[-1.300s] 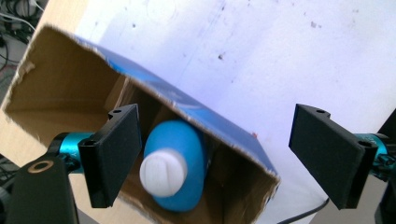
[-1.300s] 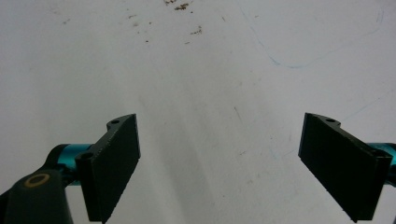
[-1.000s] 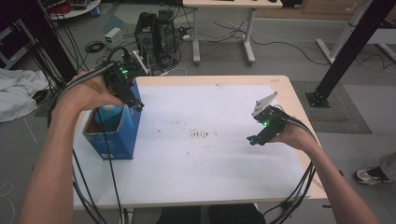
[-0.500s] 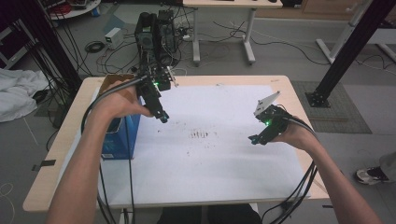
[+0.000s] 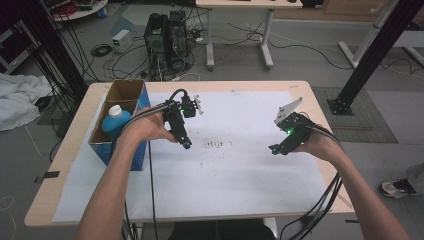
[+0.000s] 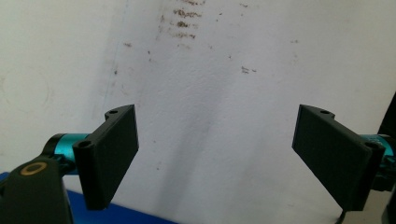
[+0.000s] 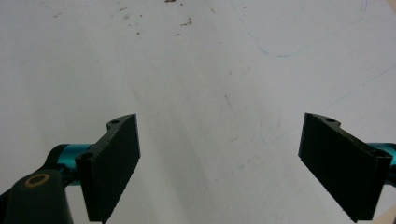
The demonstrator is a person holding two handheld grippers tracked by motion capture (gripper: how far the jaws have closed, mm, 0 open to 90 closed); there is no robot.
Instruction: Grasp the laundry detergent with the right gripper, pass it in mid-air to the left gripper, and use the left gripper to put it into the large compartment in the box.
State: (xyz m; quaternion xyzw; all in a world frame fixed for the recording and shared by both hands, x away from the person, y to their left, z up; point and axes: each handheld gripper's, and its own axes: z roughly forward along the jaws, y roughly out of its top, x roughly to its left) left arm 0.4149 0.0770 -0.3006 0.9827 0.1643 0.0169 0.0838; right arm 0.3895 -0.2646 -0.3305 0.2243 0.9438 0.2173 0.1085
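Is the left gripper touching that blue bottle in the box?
Apart. In the high view the left gripper hangs over the white sheet, right of the box, while the blue bottle stands inside it.

no readable text, label or number on any surface here

You have a grey floor [image 5: 320, 65] strewn with cables [image 5: 107, 50]; computer towers [image 5: 167, 32] at upper centre, a desk [image 5: 240, 5] behind, white cloth [image 5: 17, 102] at far left.
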